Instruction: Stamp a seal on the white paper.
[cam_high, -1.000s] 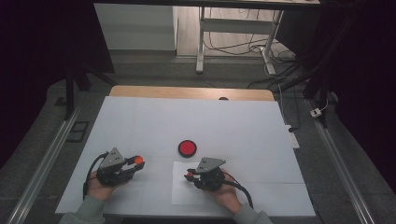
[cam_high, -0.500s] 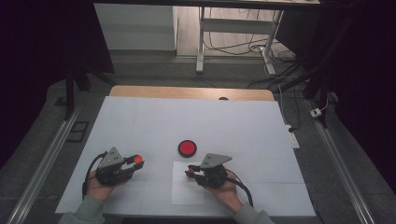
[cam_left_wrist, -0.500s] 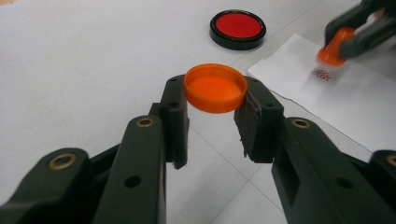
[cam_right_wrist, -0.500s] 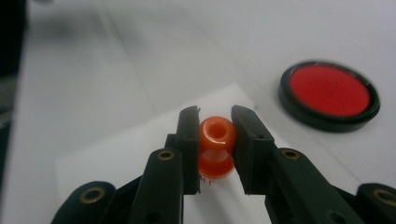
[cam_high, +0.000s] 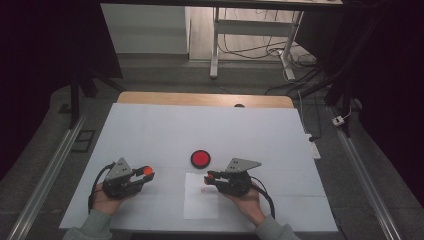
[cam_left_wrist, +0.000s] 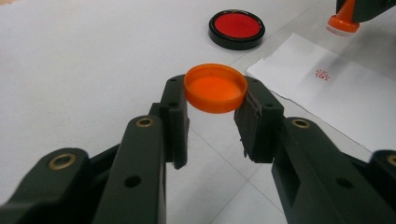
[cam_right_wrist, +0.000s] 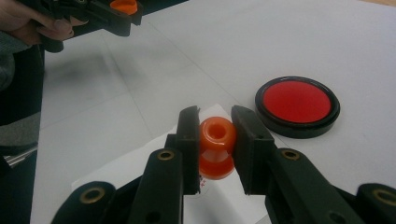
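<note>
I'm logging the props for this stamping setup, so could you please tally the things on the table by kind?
Orange stamp, held in the right gripper: 1
Orange cap, held in the left gripper: 1
Red ink pad: 1
White paper sheet, bearing a red stamp mark: 1
Total: 4

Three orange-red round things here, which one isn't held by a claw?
The red ink pad, lying free on the table beyond the paper. The orange cap sits in the left claw, the orange stamp in the right claw.

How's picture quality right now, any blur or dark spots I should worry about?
High view: table evenly lit, surroundings dark. Left gripper view: orange cap sharp, near jaws soft. Right gripper view: orange stamp slightly soft, red ink pad clear.
</note>
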